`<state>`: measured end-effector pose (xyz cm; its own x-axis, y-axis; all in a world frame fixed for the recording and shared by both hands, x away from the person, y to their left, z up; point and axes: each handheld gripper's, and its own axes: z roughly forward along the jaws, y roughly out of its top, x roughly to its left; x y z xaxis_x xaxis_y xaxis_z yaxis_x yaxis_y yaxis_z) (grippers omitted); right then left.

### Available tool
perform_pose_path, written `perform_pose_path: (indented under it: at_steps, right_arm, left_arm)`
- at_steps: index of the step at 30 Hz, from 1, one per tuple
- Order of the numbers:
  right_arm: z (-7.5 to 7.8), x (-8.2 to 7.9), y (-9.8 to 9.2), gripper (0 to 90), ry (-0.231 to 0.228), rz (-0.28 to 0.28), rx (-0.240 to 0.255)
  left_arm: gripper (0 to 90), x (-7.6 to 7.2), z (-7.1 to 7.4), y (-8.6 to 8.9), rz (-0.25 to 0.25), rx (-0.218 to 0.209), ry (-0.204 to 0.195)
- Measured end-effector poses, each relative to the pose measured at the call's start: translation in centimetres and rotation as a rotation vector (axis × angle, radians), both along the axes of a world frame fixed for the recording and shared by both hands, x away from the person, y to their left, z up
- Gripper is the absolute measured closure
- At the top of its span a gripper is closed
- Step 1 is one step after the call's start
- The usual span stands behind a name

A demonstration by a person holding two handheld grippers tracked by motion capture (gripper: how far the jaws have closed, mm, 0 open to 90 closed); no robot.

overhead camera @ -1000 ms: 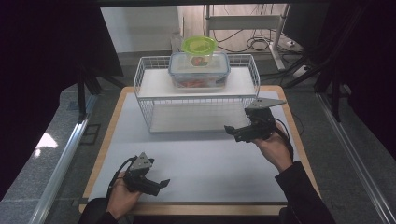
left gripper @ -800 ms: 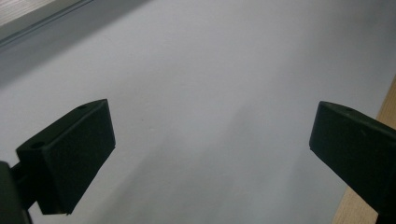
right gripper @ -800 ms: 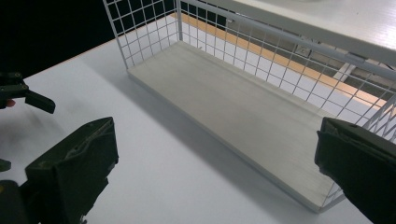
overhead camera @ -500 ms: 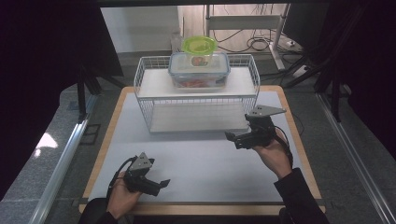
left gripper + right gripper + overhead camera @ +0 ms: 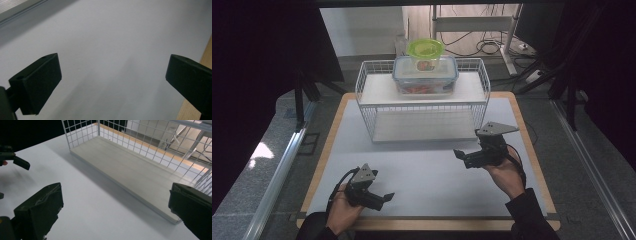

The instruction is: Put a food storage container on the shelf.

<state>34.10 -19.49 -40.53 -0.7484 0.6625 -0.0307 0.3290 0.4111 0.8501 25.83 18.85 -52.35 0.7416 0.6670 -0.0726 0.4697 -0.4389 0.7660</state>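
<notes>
My right gripper (image 5: 460, 156) hovers with its jaws spread wide and nothing between them, near the front right corner of the white wire rack (image 5: 367, 107), over the desk's (image 5: 432, 175) right half. My left gripper (image 5: 387, 196) is low at the desk's front left edge, jaws likewise spread and empty. On the rack's top shelf, well apart from both, sits a clear lidded container (image 5: 425, 82) with a green-lidded tub (image 5: 425, 50) on it; no writing is readable.
</notes>
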Motion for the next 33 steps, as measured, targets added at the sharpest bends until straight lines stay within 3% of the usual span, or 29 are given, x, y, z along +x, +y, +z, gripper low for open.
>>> perform_pose_path:
  at_steps: [17,33]
  right_arm:
    - [-2.7,-1.9,-1.1,0.0,0.048,-0.016,0.036]
    - [-4.9,-4.1,-1.8,0.0,0.027,-0.026,0.005]
  left_arm:
    - [0.3,0.0,0.0,0.0,-0.005,0.004,-0.003]
    - [0.2,-0.1,0.0,-0.1,-0.007,0.007,-0.004]
